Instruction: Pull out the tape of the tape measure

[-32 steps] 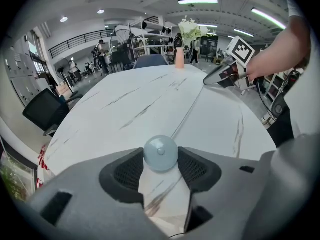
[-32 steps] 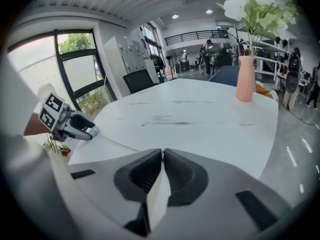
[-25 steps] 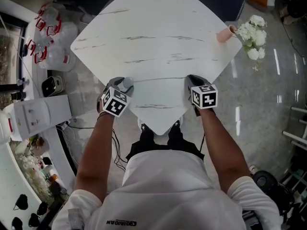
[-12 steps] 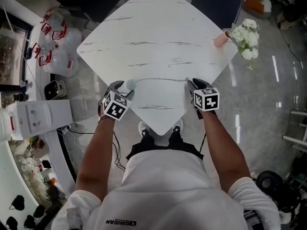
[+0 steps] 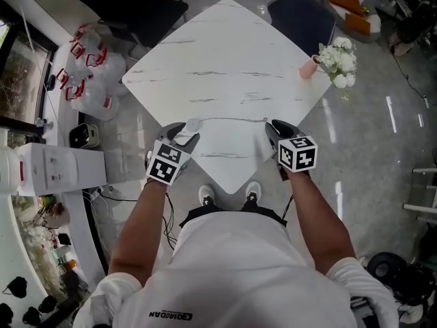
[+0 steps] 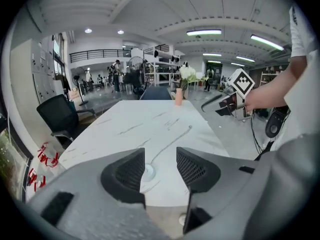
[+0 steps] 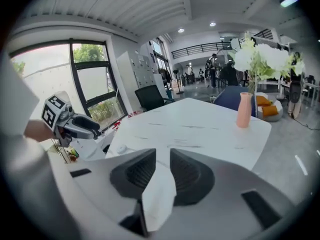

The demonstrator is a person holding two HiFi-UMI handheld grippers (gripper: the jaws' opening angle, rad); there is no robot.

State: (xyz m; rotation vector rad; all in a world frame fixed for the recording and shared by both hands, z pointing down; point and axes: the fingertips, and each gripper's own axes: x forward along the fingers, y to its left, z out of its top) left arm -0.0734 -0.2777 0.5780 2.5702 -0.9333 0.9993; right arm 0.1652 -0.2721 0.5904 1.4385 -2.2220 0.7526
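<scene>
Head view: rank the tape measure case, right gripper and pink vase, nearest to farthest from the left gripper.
1. Tape measure case, on the table just ahead of it.
2. Right gripper, across the near corner.
3. Pink vase, far right corner.

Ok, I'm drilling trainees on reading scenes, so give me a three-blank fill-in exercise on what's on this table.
The tape measure's round case lies on the ___. Its tape lies pulled ___ of the case. The ___ vase holds white flowers.
Missing words: table; out; pink.
</scene>
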